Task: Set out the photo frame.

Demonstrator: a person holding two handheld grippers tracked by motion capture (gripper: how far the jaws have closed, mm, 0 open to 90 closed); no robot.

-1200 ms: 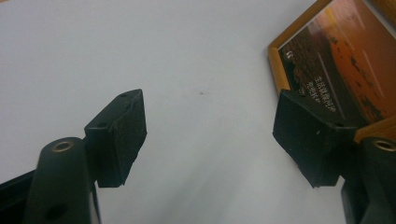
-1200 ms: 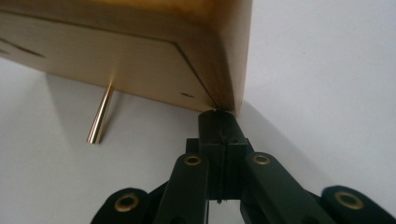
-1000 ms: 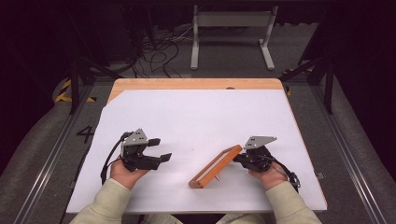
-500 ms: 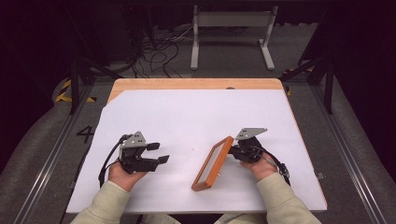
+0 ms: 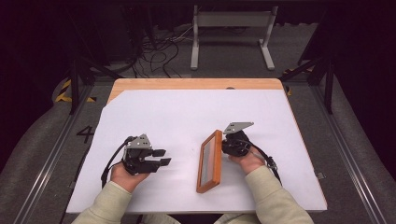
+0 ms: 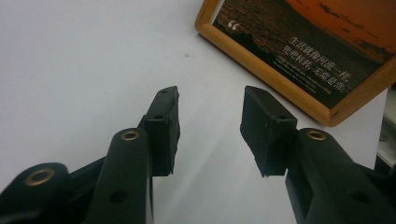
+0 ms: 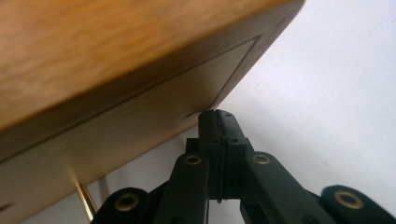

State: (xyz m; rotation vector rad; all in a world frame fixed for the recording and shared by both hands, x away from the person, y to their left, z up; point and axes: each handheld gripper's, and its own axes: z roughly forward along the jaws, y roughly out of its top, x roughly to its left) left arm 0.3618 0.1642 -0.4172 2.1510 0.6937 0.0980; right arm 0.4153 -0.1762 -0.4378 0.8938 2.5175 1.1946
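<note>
I am swinging the picture frame (image 5: pixel 209 161) upright on the white surface (image 5: pixel 187 116), my right tool (image 5: pixel 232 143) (pressed together) against its back; left of the frame my left tool (image 5: pixel 161 157) is narrowing, empty.

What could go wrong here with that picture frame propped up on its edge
The wooden picture frame stands tilted on the white table, propped only by the shut right tool pushing its back, so it may tip over or slide. The left tool, jaws apart and just closing on nothing, isn't steadying it.
</note>
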